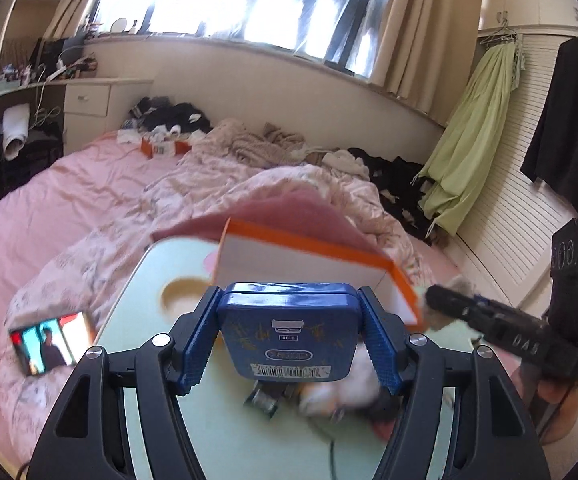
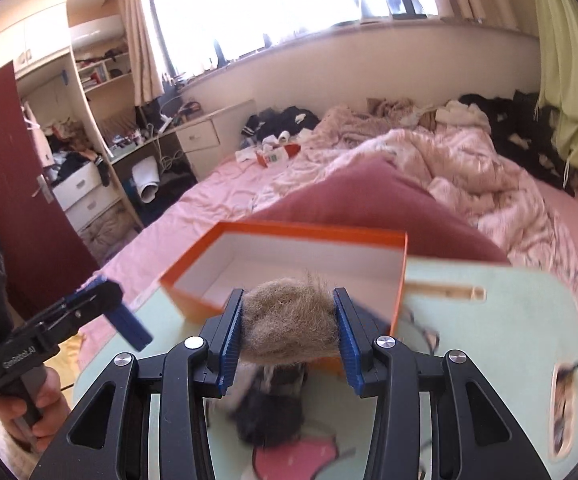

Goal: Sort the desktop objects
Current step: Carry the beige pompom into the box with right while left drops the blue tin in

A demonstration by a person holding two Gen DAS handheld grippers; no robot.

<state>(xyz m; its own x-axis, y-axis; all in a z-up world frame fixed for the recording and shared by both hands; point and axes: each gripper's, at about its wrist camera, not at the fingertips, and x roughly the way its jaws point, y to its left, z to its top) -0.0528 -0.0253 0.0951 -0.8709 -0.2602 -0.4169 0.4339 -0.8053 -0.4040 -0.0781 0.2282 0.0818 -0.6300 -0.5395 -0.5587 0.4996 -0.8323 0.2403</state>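
Observation:
My left gripper (image 1: pixel 287 295) is shut on a square blue tin (image 1: pixel 287 336) with a barcode label and holds it above the pale green table (image 1: pixel 149 280). Just behind the tin stands an open orange box (image 1: pixel 313 264) with a white inside. My right gripper (image 2: pixel 289 296) is shut on a tuft of brown-grey fur (image 2: pixel 289 320), raised in front of the same orange box (image 2: pixel 301 264). The box looks empty from this side. Each gripper shows in the other's view: the right gripper (image 1: pixel 449 304) at the right, the left gripper (image 2: pixel 105 308) at the left.
Blurred small things lie on the table under the grippers: a metal clip (image 1: pixel 265 398), a pale plush thing (image 1: pixel 345 396), a dark lump (image 2: pixel 269 416). A phone (image 1: pixel 51 342) with a lit screen rests on the pink bed. A dark red cushion (image 2: pixel 369 200) sits behind the box.

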